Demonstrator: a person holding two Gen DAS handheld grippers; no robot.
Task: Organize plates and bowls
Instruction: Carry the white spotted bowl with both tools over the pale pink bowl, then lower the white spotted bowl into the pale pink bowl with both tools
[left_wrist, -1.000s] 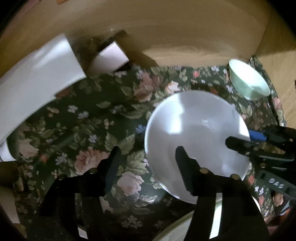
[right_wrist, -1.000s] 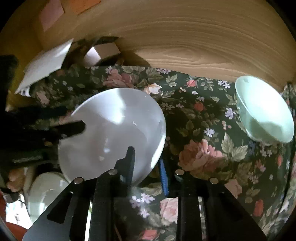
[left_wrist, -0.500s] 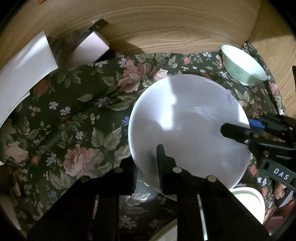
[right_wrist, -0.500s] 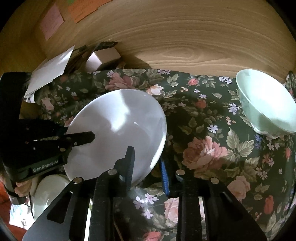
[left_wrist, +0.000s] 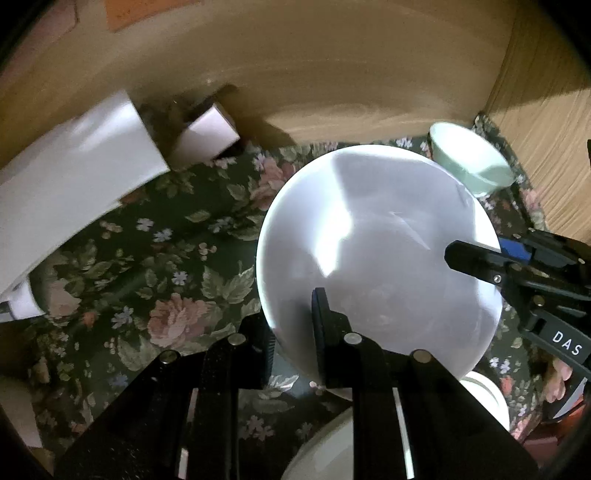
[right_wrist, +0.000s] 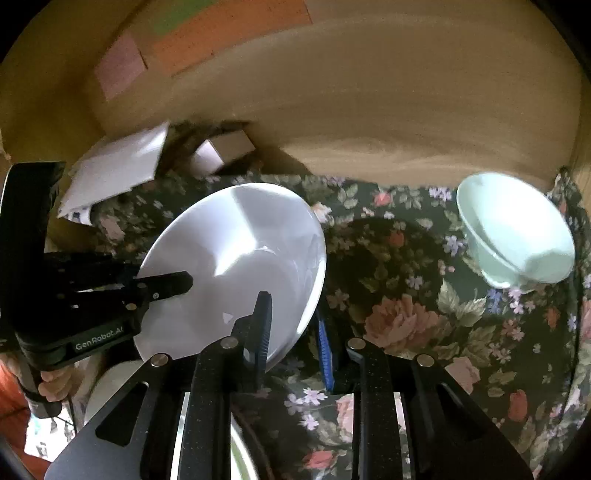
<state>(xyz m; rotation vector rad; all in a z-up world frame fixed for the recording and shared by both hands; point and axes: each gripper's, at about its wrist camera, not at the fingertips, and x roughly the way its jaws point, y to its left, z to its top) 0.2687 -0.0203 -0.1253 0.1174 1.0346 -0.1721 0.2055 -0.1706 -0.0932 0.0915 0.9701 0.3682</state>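
You have the white plate (left_wrist: 376, 254) gripped from two sides at once. Your left gripper (left_wrist: 291, 332) is closed on the plate's near rim: one finger lies over the plate's upper face, the other sits under the edge, so the rim is pinched between them. Your right gripper (right_wrist: 291, 332) is clamped the same way on the opposite side; in its own view the rim runs between the black finger above and the blue-padded finger below. From the left wrist view that right gripper comes in from the right edge, its tip resting on the plate's face. The plate is tilted and appears to be held off the floral cloth (right_wrist: 399, 332), though the underside is hidden. A pale green bowl (right_wrist: 517, 236) stands well apart on the cloth, near the far right corner by the wooden wall (right_wrist: 369, 110). Another white dish (left_wrist: 484, 395) shows below the plate's near edge. White boxes (left_wrist: 74, 177) sit at the far left.
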